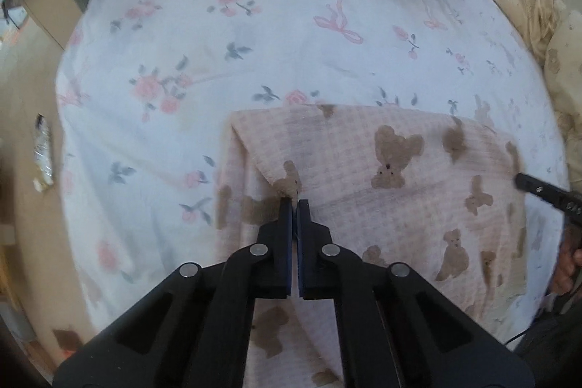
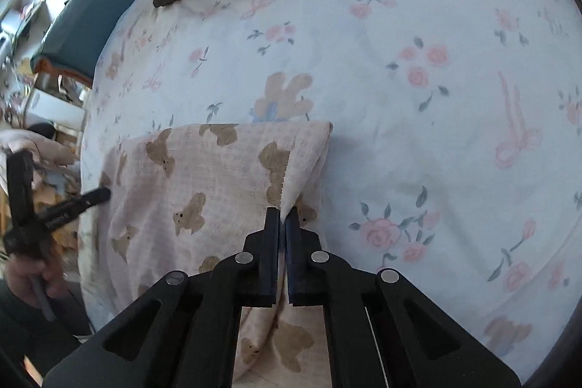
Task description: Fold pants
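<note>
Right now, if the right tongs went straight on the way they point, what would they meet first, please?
The right tongs are already shut on the bear-print pants; going on, they would probably push that fold toward the floral sheet.

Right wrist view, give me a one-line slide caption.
Right tongs pinch a corner of pink bear-print cotton pants folded on a floral bedsheet.
</note>
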The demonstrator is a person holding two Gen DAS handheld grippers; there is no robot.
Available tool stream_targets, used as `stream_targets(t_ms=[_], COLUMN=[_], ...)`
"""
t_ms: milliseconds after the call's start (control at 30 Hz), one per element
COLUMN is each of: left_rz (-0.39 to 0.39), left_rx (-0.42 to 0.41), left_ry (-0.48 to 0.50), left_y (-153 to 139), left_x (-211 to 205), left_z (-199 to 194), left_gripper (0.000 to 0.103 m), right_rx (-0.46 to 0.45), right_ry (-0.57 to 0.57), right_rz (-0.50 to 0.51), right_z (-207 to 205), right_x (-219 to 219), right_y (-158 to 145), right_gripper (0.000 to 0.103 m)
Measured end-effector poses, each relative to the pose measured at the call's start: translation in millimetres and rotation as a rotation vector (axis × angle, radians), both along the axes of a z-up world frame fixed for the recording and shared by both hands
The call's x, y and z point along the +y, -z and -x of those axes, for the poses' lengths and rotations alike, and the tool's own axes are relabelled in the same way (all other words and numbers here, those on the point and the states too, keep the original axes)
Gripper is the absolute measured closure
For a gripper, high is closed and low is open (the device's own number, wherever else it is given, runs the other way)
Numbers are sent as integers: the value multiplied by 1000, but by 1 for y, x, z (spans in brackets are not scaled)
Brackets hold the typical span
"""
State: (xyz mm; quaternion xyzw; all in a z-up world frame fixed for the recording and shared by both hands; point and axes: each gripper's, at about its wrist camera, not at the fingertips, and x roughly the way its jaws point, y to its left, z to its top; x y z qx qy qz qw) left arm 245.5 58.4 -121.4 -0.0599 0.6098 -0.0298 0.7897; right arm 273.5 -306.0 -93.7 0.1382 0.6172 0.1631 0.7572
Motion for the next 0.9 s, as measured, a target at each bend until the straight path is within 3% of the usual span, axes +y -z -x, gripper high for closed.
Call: stream_targets(t_ms=[167,200,267,300,367,400,433,500,567,633,700,733,900], left_rz=[-43,-60,-122,-149,-117,-65,25,148,197,107,83,92,93], left_rx=[-16,-32,-41,-86,-149,-162,-160,-130,-69,18,122,113,110], left_ry=[-1,2,7,12,65,107,158,228,300,337,336,323,278], left_y=[1,-1,-8,-17,-31,-34,-35,-29,-16,5,25,24,17], left_x=[0,-2,-7,-12,-26,-35,-46,-65,-85,-96,-93,-87,-62], left_z=[-2,-1,4,11,22,29,36,44,50,54,53,54,61], left_gripper=[99,98,87,87,86,86,87,87,86,86,87,91,91], right_rx=[-13,-14,-52,-77,-137,-135,-101,-32,24,48,95,105,111], right_ry=[8,1,-14,-23,-74,-89,-111,-121,-168,-227,-268,-273,-175], right_rz=[51,59,146,175,196,162,52,-100,-150,-80,64,125,148], right_z=[0,0,4,8,21,24,31,36,41,45,50,53,64], right_x=[-3,-1,7,9,21,24,32,44,66,81,87,82,44], right_y=[-1,-3,-16,-24,-44,-47,-47,-38,-22,-7,15,24,10], right_gripper=[100,96,95,95,95,95,95,95,95,95,98,103,103])
